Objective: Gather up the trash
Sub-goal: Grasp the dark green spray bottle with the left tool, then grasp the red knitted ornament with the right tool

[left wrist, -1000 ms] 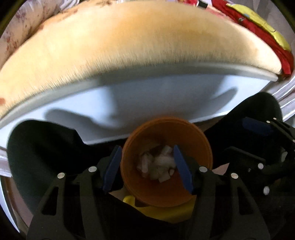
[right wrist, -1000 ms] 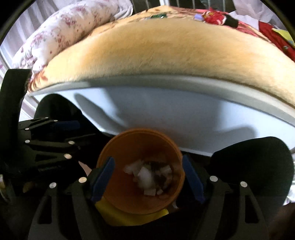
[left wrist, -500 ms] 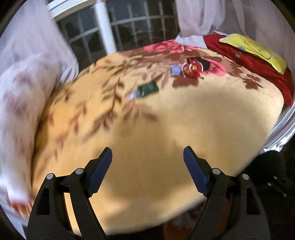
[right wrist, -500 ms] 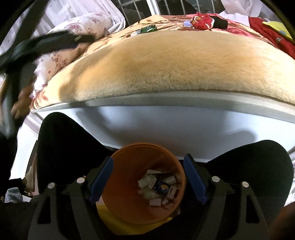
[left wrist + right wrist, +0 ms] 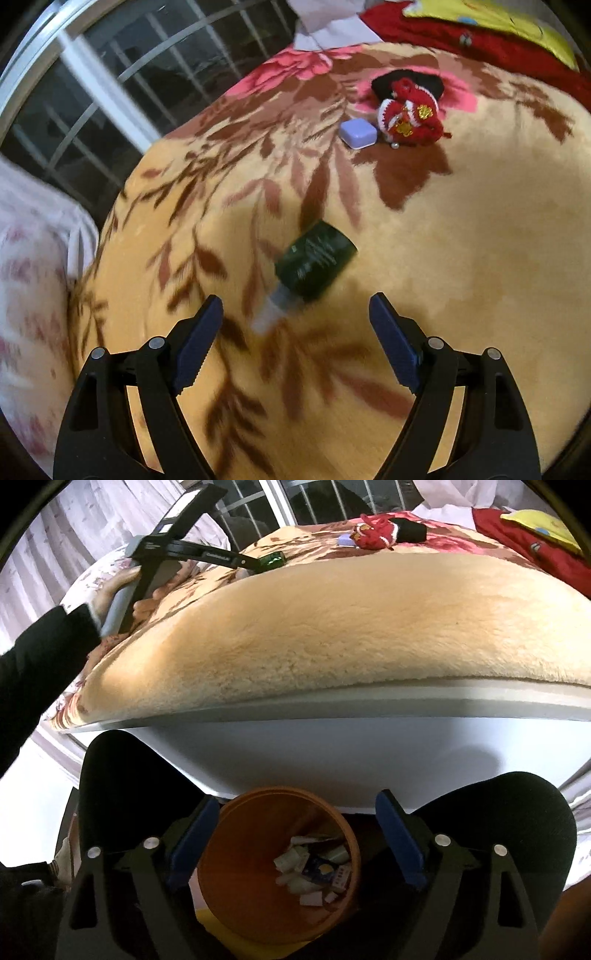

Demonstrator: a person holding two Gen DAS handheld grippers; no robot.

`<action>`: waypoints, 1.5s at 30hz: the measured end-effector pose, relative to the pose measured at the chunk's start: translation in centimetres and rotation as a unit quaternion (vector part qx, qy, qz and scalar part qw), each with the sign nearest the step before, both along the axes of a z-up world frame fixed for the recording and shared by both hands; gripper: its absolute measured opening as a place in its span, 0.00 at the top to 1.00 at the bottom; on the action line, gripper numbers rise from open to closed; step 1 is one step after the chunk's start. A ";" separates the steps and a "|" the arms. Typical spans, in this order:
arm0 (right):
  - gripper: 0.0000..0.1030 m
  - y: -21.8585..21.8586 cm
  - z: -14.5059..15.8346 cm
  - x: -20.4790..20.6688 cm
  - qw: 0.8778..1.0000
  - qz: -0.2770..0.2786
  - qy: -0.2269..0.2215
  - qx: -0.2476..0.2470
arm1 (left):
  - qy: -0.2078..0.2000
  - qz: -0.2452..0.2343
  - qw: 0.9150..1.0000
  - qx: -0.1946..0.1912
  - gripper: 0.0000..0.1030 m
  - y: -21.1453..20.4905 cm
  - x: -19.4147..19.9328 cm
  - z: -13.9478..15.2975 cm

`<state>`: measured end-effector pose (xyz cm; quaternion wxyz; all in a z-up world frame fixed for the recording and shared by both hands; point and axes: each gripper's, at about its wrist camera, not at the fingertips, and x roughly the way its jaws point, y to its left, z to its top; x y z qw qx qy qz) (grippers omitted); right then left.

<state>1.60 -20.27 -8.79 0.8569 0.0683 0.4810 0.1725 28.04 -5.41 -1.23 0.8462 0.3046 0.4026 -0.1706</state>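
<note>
A dark green bottle with a clear cap lies on the tan flowered blanket. My left gripper hovers open just short of it, with the cap end near the gap and no pad touching. In the right wrist view the same bottle lies at the far side of the bed, with the left gripper's fingers reaching to it. My right gripper hangs over the orange bin, its jaws opening with nothing between them. Paper scraps and small boxes lie in the bin.
A small lilac box and a red knitted item lie farther back on the blanket. A red and yellow cloth is at the back right and a floral pillow at the left. The white bed frame rises behind the bin, between the person's dark knees.
My left gripper left the bin, swung up over the bed to the green bottle, and its jaws widened. The right gripper stayed over the bin and spread wider.
</note>
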 end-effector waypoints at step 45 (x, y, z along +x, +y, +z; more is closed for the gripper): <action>0.12 -3.4 6.6 34.4 0.989 -0.084 -0.020 -0.119 | 0.008 0.260 0.956 -0.138 0.62 5.1 -4.1 -2.6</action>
